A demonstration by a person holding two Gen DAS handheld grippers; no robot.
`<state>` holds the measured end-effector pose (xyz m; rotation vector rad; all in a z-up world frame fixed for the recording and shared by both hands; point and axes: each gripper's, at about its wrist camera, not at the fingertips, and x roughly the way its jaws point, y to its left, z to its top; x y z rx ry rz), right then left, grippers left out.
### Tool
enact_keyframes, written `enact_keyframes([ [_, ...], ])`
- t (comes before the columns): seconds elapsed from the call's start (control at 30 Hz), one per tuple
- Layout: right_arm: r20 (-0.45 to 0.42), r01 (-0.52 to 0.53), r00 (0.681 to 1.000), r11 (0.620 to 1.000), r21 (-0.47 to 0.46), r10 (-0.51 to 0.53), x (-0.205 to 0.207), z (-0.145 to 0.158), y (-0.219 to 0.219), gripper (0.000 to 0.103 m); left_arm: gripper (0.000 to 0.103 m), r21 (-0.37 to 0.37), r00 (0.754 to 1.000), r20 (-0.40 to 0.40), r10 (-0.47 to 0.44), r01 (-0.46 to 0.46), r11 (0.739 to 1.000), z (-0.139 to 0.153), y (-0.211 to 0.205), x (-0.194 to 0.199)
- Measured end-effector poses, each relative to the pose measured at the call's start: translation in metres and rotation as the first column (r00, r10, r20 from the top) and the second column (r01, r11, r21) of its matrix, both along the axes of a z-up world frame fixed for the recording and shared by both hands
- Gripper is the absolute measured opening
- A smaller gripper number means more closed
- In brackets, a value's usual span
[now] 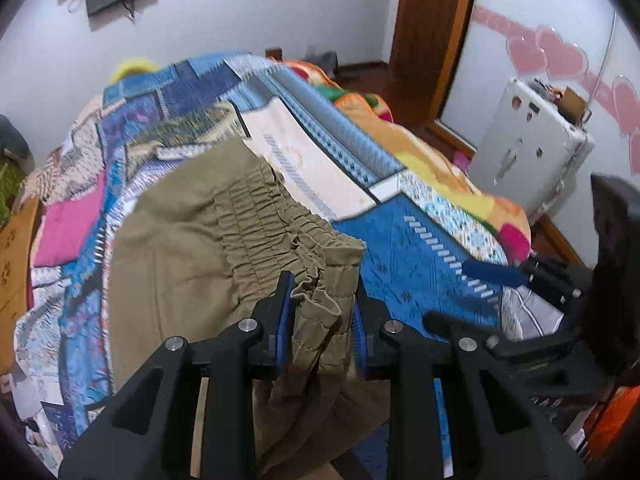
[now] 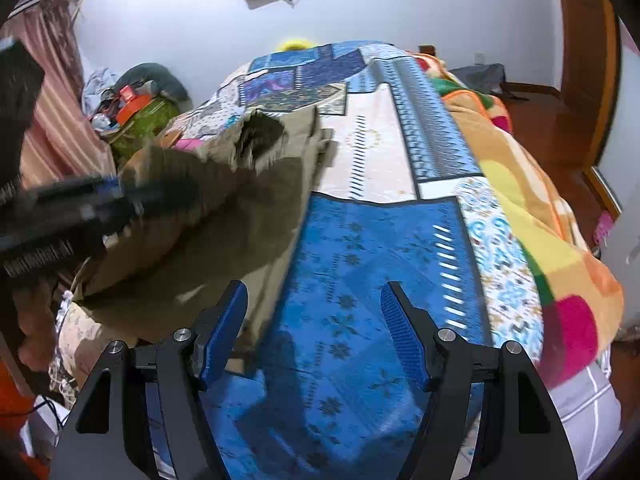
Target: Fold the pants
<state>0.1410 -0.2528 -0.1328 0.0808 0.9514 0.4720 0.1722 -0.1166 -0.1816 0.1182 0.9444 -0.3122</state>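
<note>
Olive-green pants (image 1: pixel 192 240) lie on the blue patchwork bedspread (image 1: pixel 420 256), the gathered elastic waistband toward me. My left gripper (image 1: pixel 322 292) is shut on a bunched piece of that waistband and lifts it a little off the bed. In the right wrist view the pants (image 2: pixel 248 208) hang in a raised fold at the left, and the left gripper (image 2: pixel 80 208) shows there as a dark blur. My right gripper (image 2: pixel 315 292) stands open over the bare bedspread (image 2: pixel 380 260), just right of the pants' edge, with nothing between its blue pads (image 2: pixel 404 336).
An orange and yellow blanket (image 2: pixel 540 220) is heaped along the bed's right side. A white case (image 1: pixel 528 152) stands on the floor by the wooden door frame (image 1: pixel 432 20). Cluttered bags (image 2: pixel 140 112) and a striped curtain (image 2: pixel 52 120) are left of the bed.
</note>
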Motion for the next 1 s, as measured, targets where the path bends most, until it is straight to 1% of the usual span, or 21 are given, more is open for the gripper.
enact_keyframes([
  [0.07,-0.002,0.014,1.000,1.000,0.000,-0.014,0.000,0.000,-0.006,0.066,0.031,-0.002,1.000,-0.008,-0.005,0.005,1.000,-0.001,-0.002,-0.001],
  [0.1,-0.003,0.018,1.000,1.000,0.000,-0.018,0.000,-0.001,-0.007,0.066,0.034,-0.006,1.000,-0.011,-0.010,0.010,1.000,-0.001,-0.002,-0.002],
  [0.17,0.000,0.026,1.000,1.000,0.000,-0.026,-0.001,0.001,-0.009,0.066,0.047,-0.014,1.000,-0.010,-0.020,0.020,1.000,0.002,-0.002,-0.004],
  [0.2,0.003,0.026,1.000,1.000,0.001,-0.026,-0.002,0.002,-0.009,0.066,0.061,-0.014,1.000,-0.001,-0.019,0.019,1.000,0.004,-0.001,-0.004],
  [0.23,0.008,0.026,1.000,1.000,0.002,-0.026,-0.002,0.005,-0.009,0.066,0.069,-0.008,1.000,0.024,-0.010,0.010,1.000,0.008,0.002,-0.008],
  [0.27,0.014,0.027,1.000,1.000,0.004,-0.027,-0.001,0.007,-0.008,0.066,0.070,0.000,0.999,0.055,0.002,-0.002,1.000,0.013,0.005,-0.011],
  [0.33,0.030,0.026,0.999,1.000,0.008,-0.026,-0.001,0.012,-0.007,0.065,0.070,0.003,0.996,0.083,0.017,-0.018,1.000,0.022,0.016,-0.013],
  [0.43,0.061,0.015,0.998,1.000,0.025,-0.016,0.000,0.023,-0.002,0.066,0.073,-0.003,0.993,0.104,0.061,-0.061,0.998,0.032,0.038,-0.009],
  [0.47,0.068,0.009,0.998,0.999,0.031,-0.011,0.001,0.026,0.001,0.066,0.073,0.005,0.991,0.109,0.078,-0.079,0.997,0.034,0.047,-0.007],
  [0.57,0.090,-0.018,0.996,0.999,0.042,0.014,0.005,0.035,0.010,0.066,0.074,0.068,0.980,0.137,0.145,-0.156,0.985,0.040,0.079,0.006],
  [0.67,0.102,-0.044,0.994,0.998,0.051,0.039,0.009,0.037,0.023,0.066,0.077,0.091,0.976,0.126,0.176,-0.188,0.978,0.039,0.108,0.020],
  [0.77,0.094,-0.068,0.994,0.996,0.052,0.063,0.014,0.031,0.037,0.066,0.078,0.113,0.971,0.105,0.214,-0.225,0.968,0.034,0.136,0.041],
  [0.83,0.070,-0.077,0.995,0.996,0.046,0.074,0.018,0.021,0.046,0.066,0.078,0.124,0.969,0.089,0.231,-0.241,0.963,0.027,0.152,0.058],
  [0.93,0.013,-0.083,0.997,0.996,0.038,0.082,0.023,0.000,0.054,0.066,0.078,0.151,0.967,0.066,0.246,-0.254,0.955,0.013,0.165,0.085],
  [1.0,-0.022,-0.077,0.997,0.996,0.050,0.078,0.023,-0.012,0.054,0.065,0.078,0.162,0.969,0.041,0.243,-0.246,0.956,0.003,0.168,0.103],
])
